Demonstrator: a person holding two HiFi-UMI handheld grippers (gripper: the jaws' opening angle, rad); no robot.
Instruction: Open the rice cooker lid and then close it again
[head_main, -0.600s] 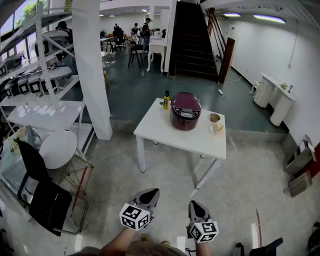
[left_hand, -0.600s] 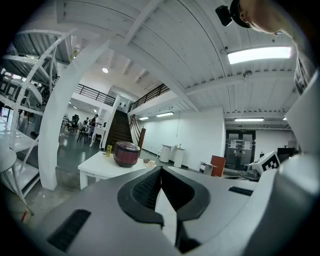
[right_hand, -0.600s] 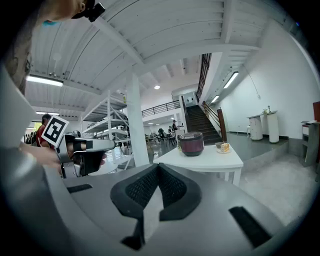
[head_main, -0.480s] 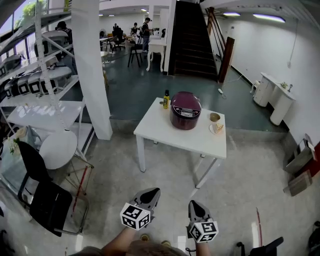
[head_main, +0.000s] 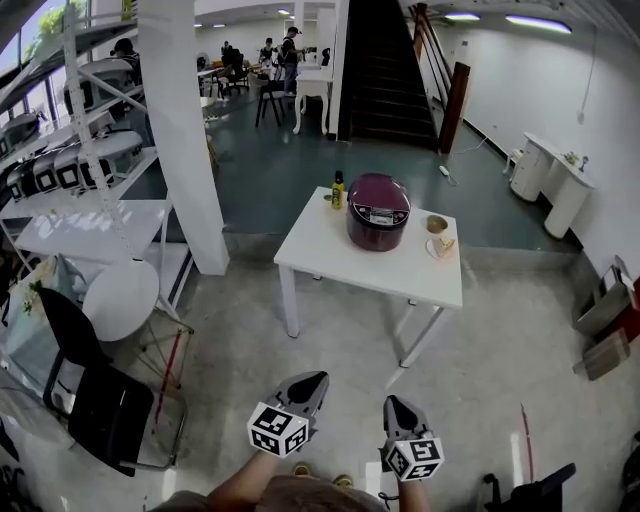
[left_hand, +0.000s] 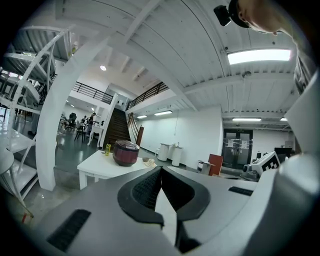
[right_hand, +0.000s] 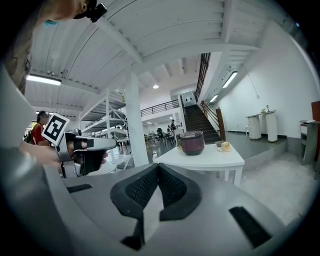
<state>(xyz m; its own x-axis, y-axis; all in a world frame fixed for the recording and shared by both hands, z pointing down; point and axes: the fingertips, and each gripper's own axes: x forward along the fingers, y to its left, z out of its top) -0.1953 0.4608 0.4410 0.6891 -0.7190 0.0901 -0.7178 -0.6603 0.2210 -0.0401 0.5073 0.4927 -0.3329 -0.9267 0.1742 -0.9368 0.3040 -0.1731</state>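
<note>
Head view: the rice cooker (head_main: 378, 212) stands on a white table (head_main: 330, 252) at twelve o'clock from the person, well apart from both tools, its lid down. The left gripper (head_main: 312, 378) and right gripper (head_main: 392, 403) hang low at six o'clock. Each has its jaws pressed together with nothing between them, as the two gripper views confirm.

The cooker looks heavy and rigid, so it should stay put under a push. Its dark red shell is glossy and rounded, and probably slippery for pads. The lid likely swings on a rear hinge and frees at a catch near the pale front panel, which faces the person. That front edge seems the best place to press and lift. It may spring up, and closing will want a firm push.

A small bottle (head_main: 338, 190) stands at ten o'clock of the cooker, and a bowl (head_main: 436, 224) and a plate (head_main: 441, 246) lie at three to four o'clock.

The table is smooth and flat. Around it are a pale hard floor, a white pillar (head_main: 185, 130) at ten o'clock, stairs (head_main: 385, 70) at twelve, and shelves (head_main: 60, 150) and a black chair (head_main: 95, 400) at nine.
</note>
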